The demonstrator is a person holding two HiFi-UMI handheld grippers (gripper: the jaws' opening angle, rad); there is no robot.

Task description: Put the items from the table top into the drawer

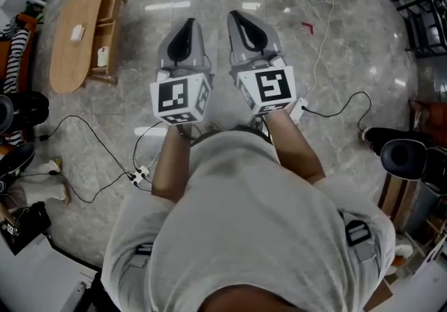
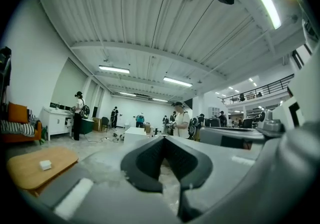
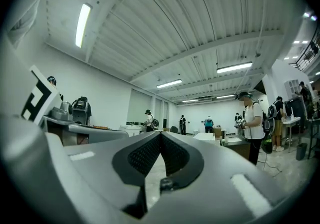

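Left tool [image 1: 186, 28], right tool [image 1: 241, 24]: both clenched, empty. White block [image 1: 77, 33] mid-bench [image 1: 66, 66], axis too small to read. Well apart, left of left tool.

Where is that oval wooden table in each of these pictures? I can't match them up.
Head view: the wooden table is at the upper left, standing on the pale floor.
Left gripper view: it sits at the lower left edge, seen low from the side.
Right gripper view: not in it.
Shared landmark: the small white item lying on its top, in both views that show it.
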